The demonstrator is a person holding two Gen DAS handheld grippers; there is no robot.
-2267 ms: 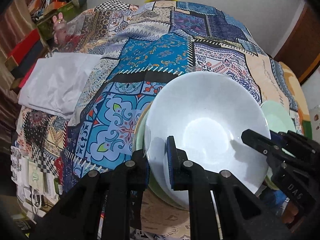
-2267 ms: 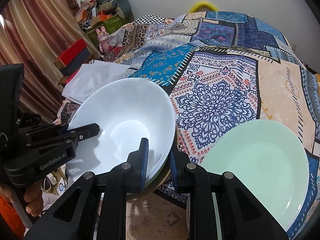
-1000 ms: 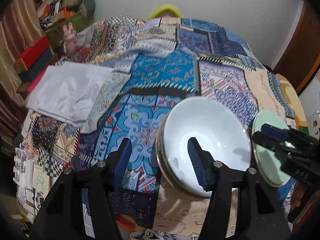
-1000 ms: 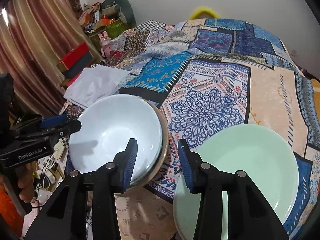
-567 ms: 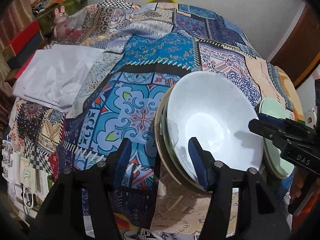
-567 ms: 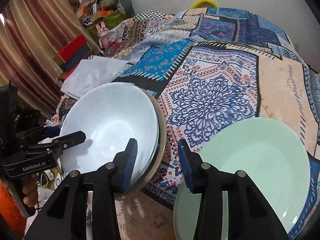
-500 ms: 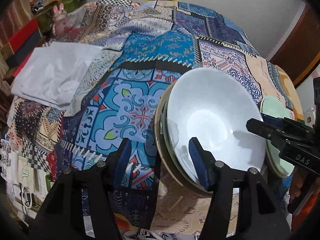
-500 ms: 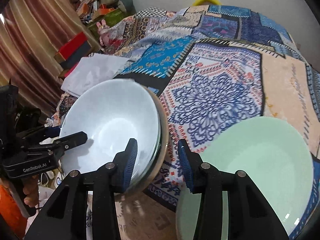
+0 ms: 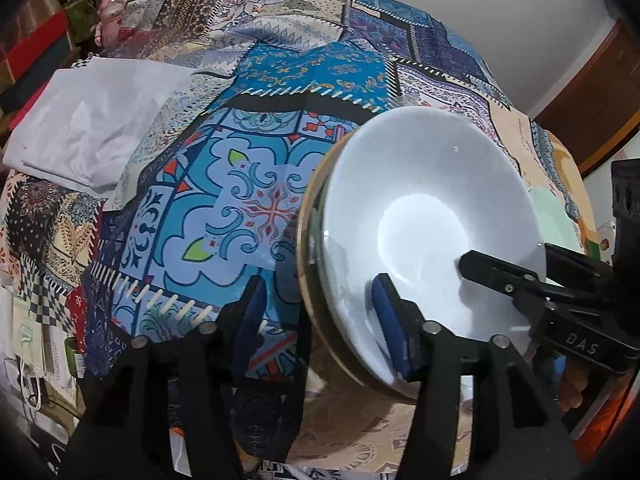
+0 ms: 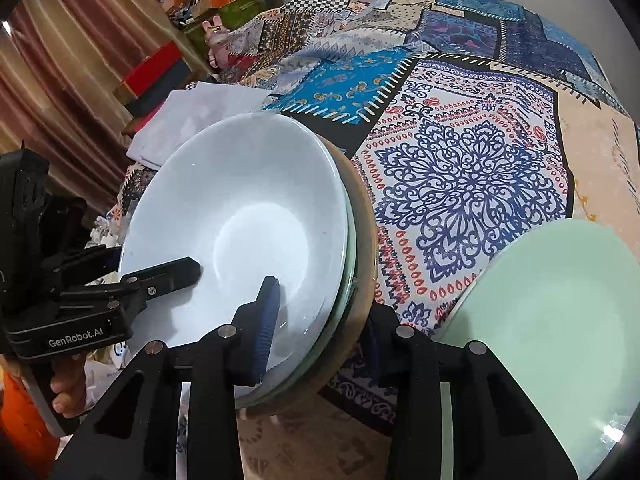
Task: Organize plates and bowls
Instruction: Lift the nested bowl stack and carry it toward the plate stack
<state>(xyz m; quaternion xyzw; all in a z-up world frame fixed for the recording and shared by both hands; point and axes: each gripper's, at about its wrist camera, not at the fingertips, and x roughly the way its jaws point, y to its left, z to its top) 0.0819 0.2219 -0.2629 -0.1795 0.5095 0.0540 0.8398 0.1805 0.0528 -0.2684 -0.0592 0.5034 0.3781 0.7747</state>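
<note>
A stack of dishes, a white glossy ceramic bowl [image 10: 240,220] nested on a wood-brown rimmed plate [image 10: 362,248], sits on the patchwork-print bedspread [image 10: 460,168]. The left gripper [image 9: 316,312] and right gripper [image 10: 320,308] straddle opposite rims of the stack, jaws closing but pads apparently not yet pressing. Just beside the stack lies a pale green round plate [image 10: 552,320]. Next, judging by this, comes a firm two-sided pinch before lifting.
</note>
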